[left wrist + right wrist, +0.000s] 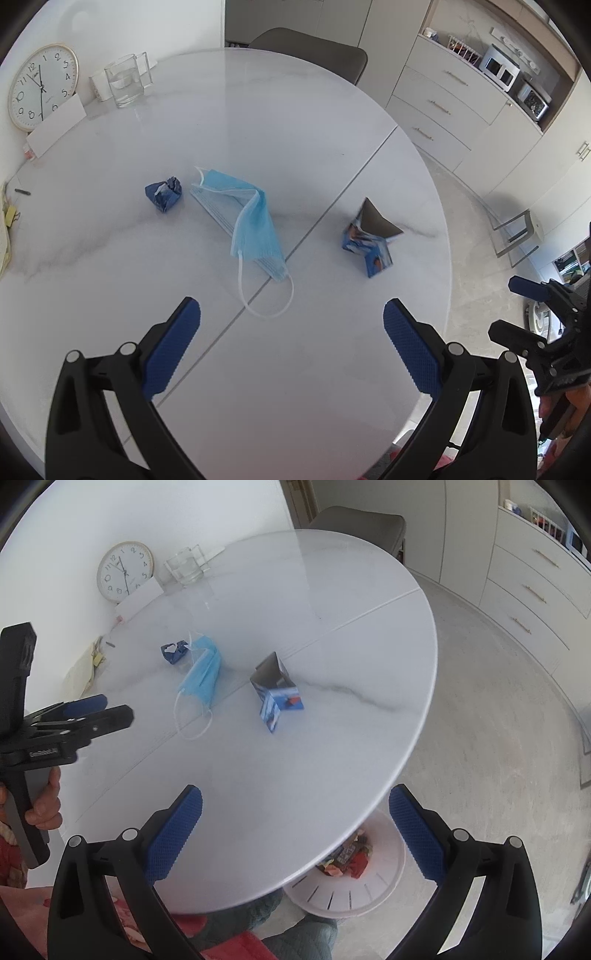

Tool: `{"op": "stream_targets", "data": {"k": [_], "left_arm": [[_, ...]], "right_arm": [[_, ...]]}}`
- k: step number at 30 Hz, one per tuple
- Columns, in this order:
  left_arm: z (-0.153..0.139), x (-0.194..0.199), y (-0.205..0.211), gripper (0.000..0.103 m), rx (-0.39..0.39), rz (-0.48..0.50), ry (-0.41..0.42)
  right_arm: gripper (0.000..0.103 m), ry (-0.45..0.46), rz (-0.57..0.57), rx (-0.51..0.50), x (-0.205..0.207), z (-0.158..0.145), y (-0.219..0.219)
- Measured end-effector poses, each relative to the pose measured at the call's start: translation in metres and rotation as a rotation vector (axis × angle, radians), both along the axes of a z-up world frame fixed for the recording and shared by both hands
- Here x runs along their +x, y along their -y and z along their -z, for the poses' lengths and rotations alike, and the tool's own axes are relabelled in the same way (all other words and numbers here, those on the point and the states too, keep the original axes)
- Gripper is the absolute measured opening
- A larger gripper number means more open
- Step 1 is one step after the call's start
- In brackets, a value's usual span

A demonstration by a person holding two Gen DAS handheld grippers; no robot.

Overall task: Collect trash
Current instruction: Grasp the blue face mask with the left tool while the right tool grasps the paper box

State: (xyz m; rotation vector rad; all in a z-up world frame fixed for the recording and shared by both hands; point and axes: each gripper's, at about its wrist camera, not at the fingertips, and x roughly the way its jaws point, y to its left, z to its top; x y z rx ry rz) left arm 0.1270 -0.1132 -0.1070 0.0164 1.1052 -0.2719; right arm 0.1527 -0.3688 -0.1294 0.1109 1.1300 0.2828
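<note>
Left of the face mask lies a crumpled wrapper; right of it, a torn carton. All three await collection. Both the left gripper and right gripper hover spread wide, empty, ready. The bin waits below the table, nearest the carton.

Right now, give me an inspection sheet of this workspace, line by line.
Surface: round white marble-look table, a seam running across it.
Job's things: blue face mask, crumpled blue wrapper, opened blue carton, each lying apart on the table; white bin with scraps on the floor under the table edge.
Clutter: clock, glass, white card, papers at the table's far side.
Grippers: left gripper and right gripper both open, empty, above the near edge.
Cables: nothing seen.
Surroundings: chair, drawers, shelf appliances.
</note>
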Motion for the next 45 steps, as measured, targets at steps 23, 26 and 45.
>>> {"op": "stream_targets", "data": {"k": [23,26,45], "left_arm": [[0.089,0.117,0.011,0.067,0.062,-0.102,-0.161],[0.096,0.122,0.013,0.036,0.076,-0.088,-0.189],[0.032,0.063,-0.009,0.009,-0.021,-0.098,-0.139]], "right_arm": [[0.100,-0.068,-0.069,-0.003,0.084,0.034,-0.022],[0.100,-0.075,-0.077,-0.002,0.088,0.039,-0.024],[0.093,-0.096,-0.255,-0.153,0.133,0.078,-0.073]]}}
